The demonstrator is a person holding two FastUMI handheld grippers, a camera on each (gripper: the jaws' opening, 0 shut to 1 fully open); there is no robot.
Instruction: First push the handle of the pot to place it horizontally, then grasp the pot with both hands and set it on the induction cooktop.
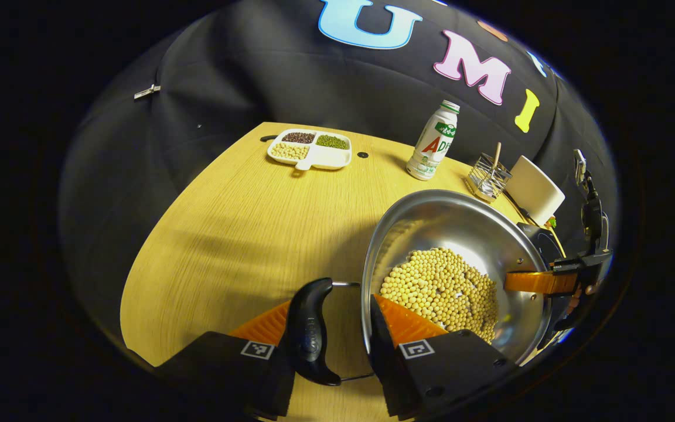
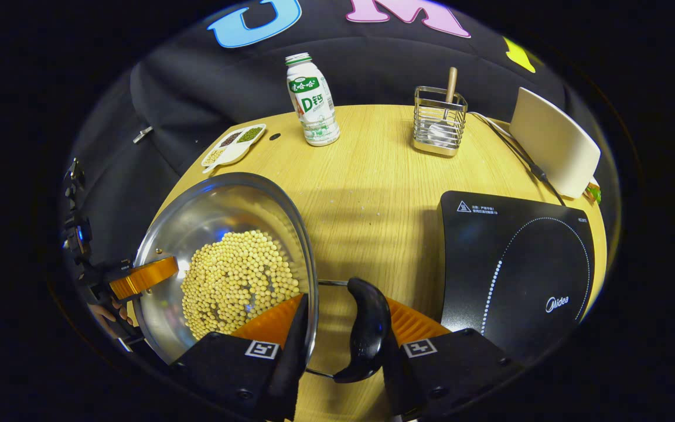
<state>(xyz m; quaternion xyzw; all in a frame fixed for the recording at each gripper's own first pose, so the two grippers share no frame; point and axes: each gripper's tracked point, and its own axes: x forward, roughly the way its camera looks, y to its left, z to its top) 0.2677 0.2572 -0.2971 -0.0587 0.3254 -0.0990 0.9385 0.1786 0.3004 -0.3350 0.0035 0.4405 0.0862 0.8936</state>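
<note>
A steel pot (image 1: 460, 228) (image 2: 220, 205) with soybeans (image 1: 443, 287) (image 2: 235, 281) is held from both sides. In the left gripper view, my left gripper (image 1: 334, 322) is shut across the pot's rim and its black side handle (image 1: 309, 331), one finger outside the handle and one inside the pot. My right gripper (image 2: 346, 322) is shut the same way on the opposite handle (image 2: 368, 328). Each gripper shows at the pot's far rim in the other's view. The black induction cooktop (image 2: 519, 264) lies right of the pot, and the table shows between them.
At the back of the wooden table (image 2: 372, 193) stand a milk bottle (image 2: 312, 99), a wire holder with a wooden stick (image 2: 438, 120), a white board (image 2: 554, 140) with a cable, and a divided dish of beans (image 1: 310, 147).
</note>
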